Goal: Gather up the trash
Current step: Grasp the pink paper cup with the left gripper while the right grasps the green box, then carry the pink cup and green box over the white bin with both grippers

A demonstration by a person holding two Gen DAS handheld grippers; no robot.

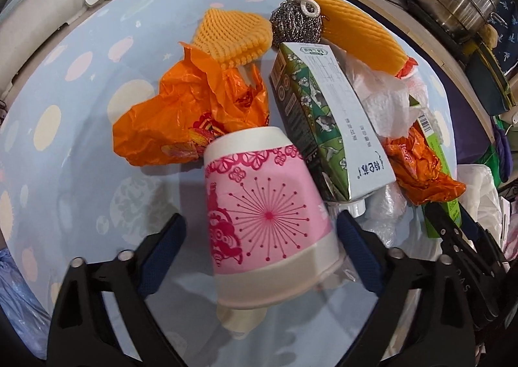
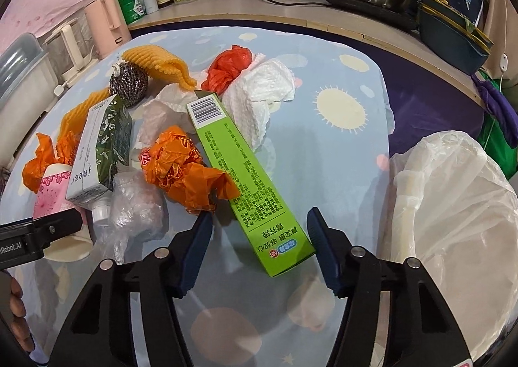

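left hand-held gripper [image 1: 260,239] is spread around a pink-and-white paper cup [image 1: 262,221] lying on its side on the light-blue patterned surface [image 1: 81,140]; the right pad sits at the cup's wall, the left pad stands clear, no squeeze visible. right hand-held gripper [image 2: 259,239] is spread around the near end of a long green cardboard box [image 2: 249,189], with the right pad at the box corner and the left pad apart. crumpled orange plastic wrapper [image 2: 184,172] lies on the box's left side. green-and-white drink carton [image 1: 323,120] lies right of the cup. white plastic bag [image 2: 453,221] is at far right.
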